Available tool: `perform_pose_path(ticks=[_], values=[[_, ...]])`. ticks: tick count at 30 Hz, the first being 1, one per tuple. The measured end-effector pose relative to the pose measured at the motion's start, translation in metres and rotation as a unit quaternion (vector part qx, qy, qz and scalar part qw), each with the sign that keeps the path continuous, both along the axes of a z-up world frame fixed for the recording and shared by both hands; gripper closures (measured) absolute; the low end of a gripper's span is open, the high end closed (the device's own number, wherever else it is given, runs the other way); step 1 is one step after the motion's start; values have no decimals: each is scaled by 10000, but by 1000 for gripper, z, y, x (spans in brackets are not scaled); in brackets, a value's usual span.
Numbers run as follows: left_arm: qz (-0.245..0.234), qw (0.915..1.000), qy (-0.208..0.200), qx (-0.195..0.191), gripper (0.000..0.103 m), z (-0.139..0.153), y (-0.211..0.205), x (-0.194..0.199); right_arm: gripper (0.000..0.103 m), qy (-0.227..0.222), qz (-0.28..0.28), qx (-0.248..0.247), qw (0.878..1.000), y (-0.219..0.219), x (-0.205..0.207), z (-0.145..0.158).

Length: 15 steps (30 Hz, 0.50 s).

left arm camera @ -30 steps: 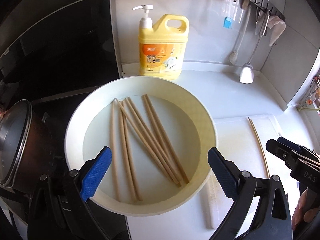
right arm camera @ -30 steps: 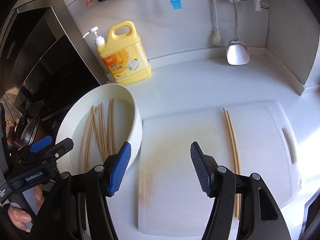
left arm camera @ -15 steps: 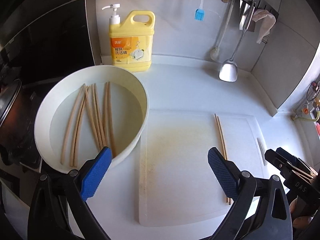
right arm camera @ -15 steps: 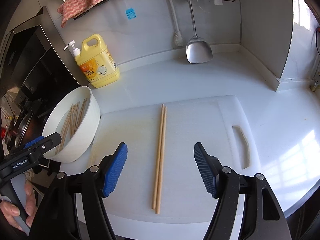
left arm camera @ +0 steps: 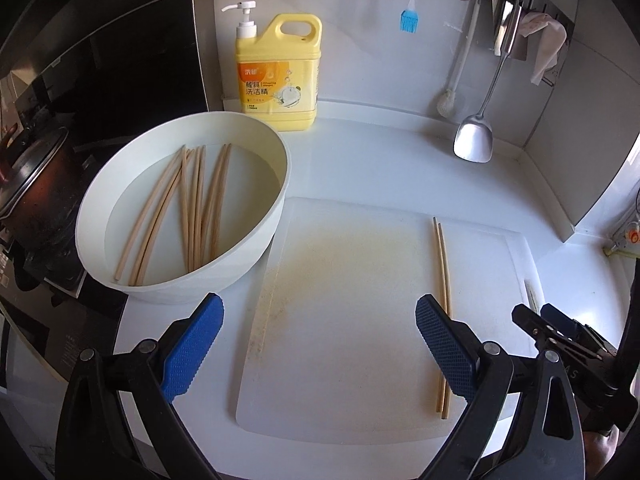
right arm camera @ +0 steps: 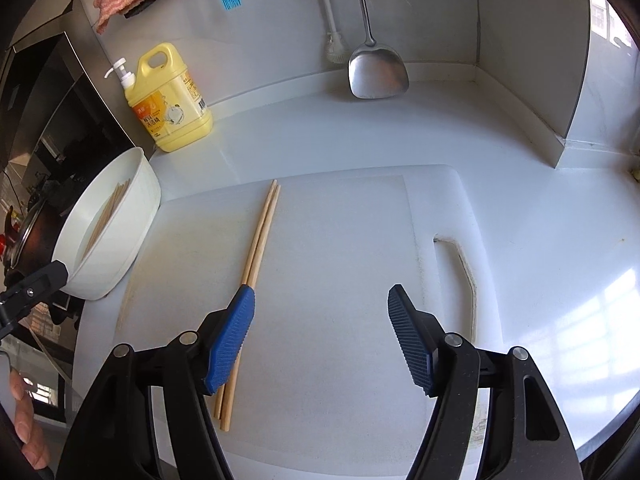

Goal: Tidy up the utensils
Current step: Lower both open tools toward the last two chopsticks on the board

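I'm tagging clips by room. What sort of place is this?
Most likely a home kitchen counter: a dish soap bottle by the wall, a metal spatula hanging from a rail, and a white cutting board beside a stove.

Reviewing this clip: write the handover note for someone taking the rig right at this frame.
Left gripper: open, empty, above the cutting board.
Right gripper: open, empty; its jaws have just been opening. It hangs over the board, its left finger over the chopstick pair.
Things: one pair lies side by side on the board; the other chopsticks lie loose in the white bowl, left of the board.
Done: one pair laid out.
Left: the bowl's chopsticks, probably to be paired on the board too.
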<state>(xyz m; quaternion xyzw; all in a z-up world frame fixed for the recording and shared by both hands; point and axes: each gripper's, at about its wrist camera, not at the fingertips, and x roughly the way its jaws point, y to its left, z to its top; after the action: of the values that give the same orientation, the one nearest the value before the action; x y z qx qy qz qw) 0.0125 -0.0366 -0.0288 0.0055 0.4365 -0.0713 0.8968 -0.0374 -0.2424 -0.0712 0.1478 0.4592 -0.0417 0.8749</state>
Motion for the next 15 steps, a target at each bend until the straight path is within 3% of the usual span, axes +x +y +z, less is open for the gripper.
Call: perform_pose_path(ticks=[7,15], values=[[-61,9997,-205,68,7,-17,-6,7,37,-94,79,-314,9994,18,22,-18],[-172,9993,-225,-246,7,-36,-5,9,37,-319,41,-322,9990,29,24,-30]])
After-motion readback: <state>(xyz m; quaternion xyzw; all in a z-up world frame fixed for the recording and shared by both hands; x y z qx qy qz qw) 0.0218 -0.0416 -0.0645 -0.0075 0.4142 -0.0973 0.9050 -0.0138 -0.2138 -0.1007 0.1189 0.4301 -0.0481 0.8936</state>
